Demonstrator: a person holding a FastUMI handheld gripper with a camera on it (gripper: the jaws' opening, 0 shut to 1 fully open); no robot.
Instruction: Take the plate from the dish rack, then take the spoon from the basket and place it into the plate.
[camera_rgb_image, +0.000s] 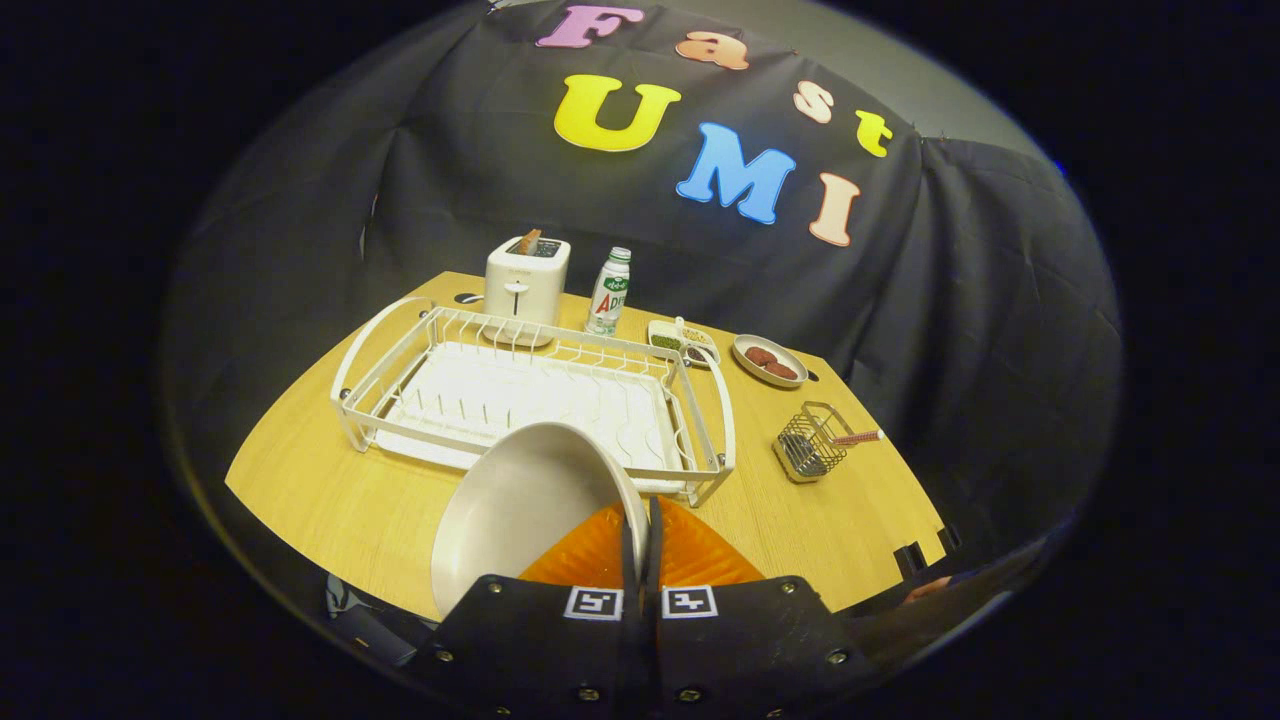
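Wooden table (330, 500) in the dark-cloth booth; gripper (640, 535) carries the plate (520, 510) clear of the dish rack (520, 395).

Jaws nearly closed, pinching the plate's rim edge-on; the plate hangs tilted just ahead of the fingers, in front of the rack. Risk: a thin rim hold on a tilted plate may let it swivel or slip when set down. The pad contact is hidden behind the rim. The basket (810, 445) stands well apart beyond; the spoon (856, 437) shows as a small handle, its bowl not resolvable.
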